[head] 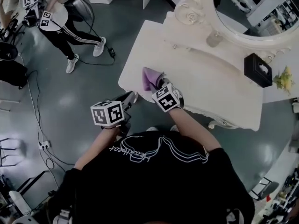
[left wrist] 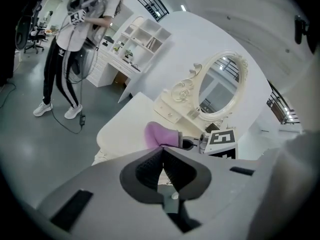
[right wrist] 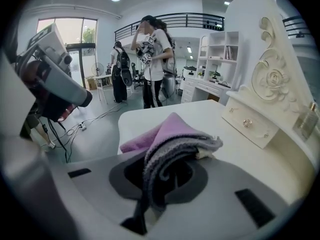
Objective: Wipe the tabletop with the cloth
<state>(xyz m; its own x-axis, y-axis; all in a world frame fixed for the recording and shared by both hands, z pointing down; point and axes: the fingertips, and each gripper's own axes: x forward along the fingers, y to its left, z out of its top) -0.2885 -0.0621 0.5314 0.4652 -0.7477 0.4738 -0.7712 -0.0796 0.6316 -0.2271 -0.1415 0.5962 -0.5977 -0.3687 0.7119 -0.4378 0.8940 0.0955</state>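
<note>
A purple cloth [head: 150,78] lies bunched on the near left corner of the white dressing table [head: 205,78]. My right gripper [head: 162,85] is shut on the cloth, whose folds [right wrist: 172,139] stick out between its jaws over the tabletop [right wrist: 250,159]. My left gripper [head: 131,98] hangs off the table's front left edge, shut with nothing in it; its jaws meet at a point [left wrist: 162,156]. From the left gripper view the cloth [left wrist: 161,135] and the right gripper's marker cube [left wrist: 221,139] show ahead on the table.
An oval mirror [head: 247,17] with a carved frame stands at the table's back. A black tissue box [head: 258,69] and yellow flowers [head: 283,79] sit at the right end. A person [head: 65,27] stands on the grey floor to the far left, with cables nearby.
</note>
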